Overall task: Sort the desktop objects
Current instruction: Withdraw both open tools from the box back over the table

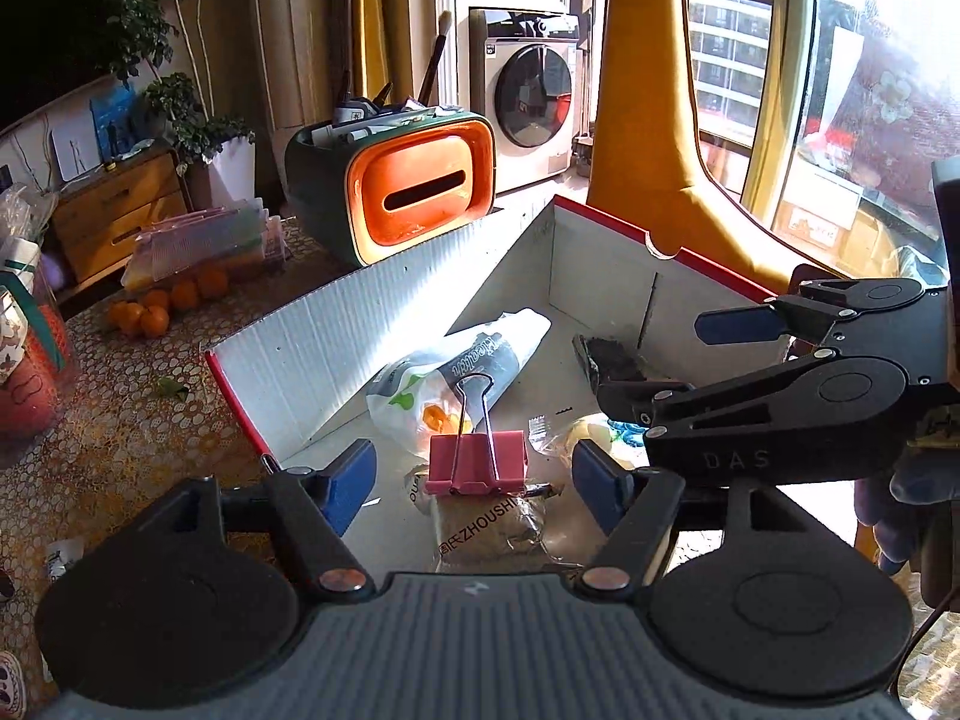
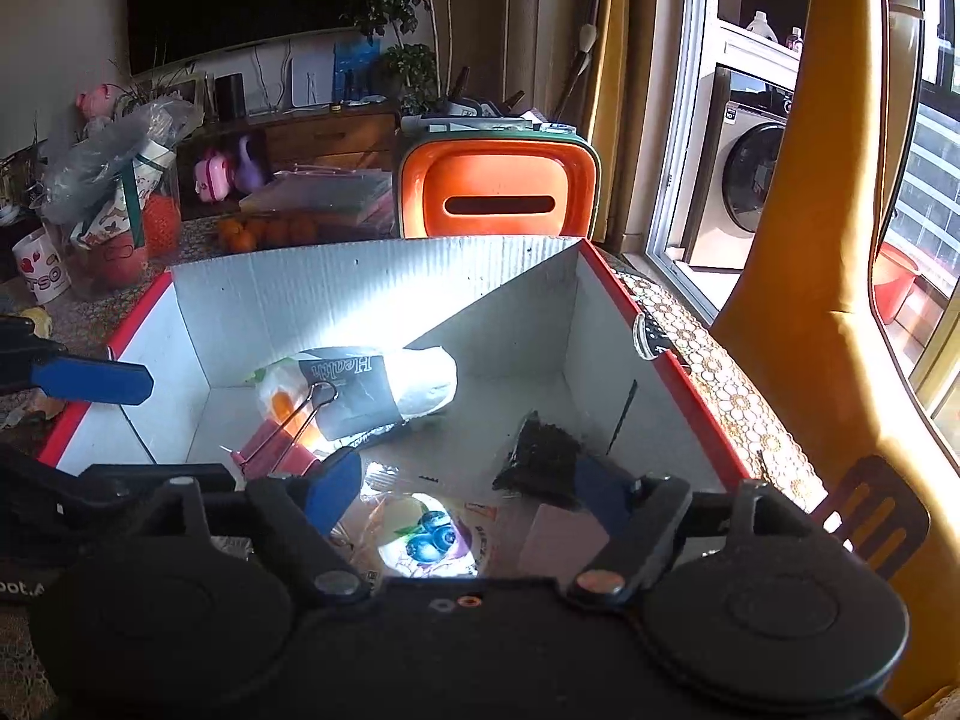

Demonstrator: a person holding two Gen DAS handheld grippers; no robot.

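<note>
Both tools apart, gripping nothing: left tool [image 1: 474, 480] astride pink binder clip [image 1: 477, 459] inside cardboard box [image 1: 336, 324]; right tool [image 2: 474, 489] above blueberry packet [image 2: 429, 540]. Risk: snagging clip's wire handles, colliding with each other.

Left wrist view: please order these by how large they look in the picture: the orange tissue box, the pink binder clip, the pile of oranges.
1. orange tissue box, clearly the largest.
2. pink binder clip and pile of oranges: similar in the picture. The clip lies much nearer the camera, so I do not rank them.
</note>
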